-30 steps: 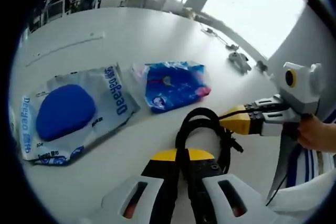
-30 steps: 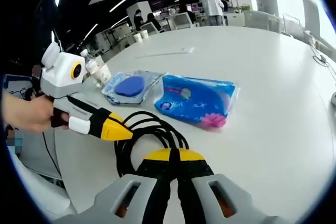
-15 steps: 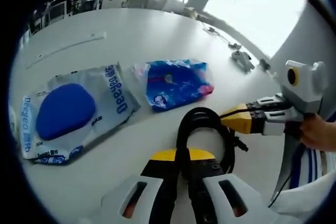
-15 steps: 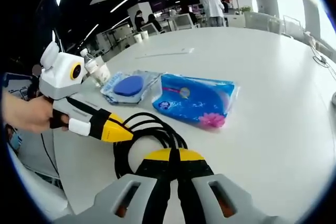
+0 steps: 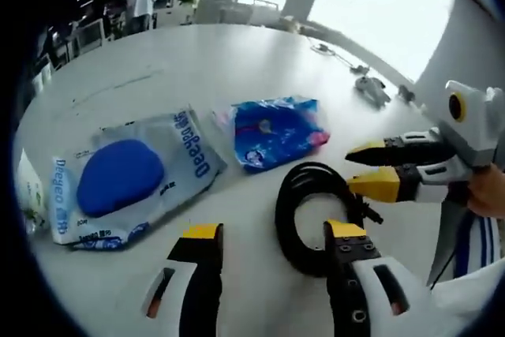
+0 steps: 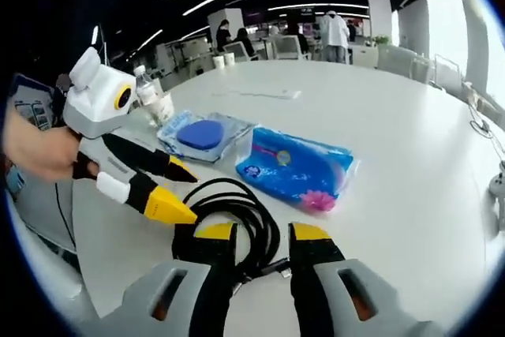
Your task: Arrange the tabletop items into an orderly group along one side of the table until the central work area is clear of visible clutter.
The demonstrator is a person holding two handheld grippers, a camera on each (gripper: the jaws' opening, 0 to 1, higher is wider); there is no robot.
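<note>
A coiled black cable (image 5: 289, 201) lies on the white table (image 5: 213, 61) just past my left gripper (image 5: 273, 233), which is open with the coil's near edge between its yellow tips. My right gripper (image 5: 357, 166) enters from the right, open, its tips at the coil's right side. In the right gripper view the cable (image 6: 256, 211) runs between the spread jaws of my right gripper (image 6: 262, 232), and the open left gripper (image 6: 184, 192) points at it from the left. Beyond lie a blue tissue pack (image 5: 276, 130) (image 6: 296, 167) and a clear packet with a blue sponge (image 5: 130, 175) (image 6: 203, 133).
A bottle (image 6: 144, 87) and paper cups (image 6: 162, 106) stand by the sponge packet at the table's edge. A thin white strip (image 6: 276, 94) lies farther out. Small dark items (image 5: 371, 88) sit near the far edge. People stand at desks in the background.
Both grippers have gone from shut to open. The cable coil now lies loose on the table between their spread jaws. Both views have shifted slightly.
</note>
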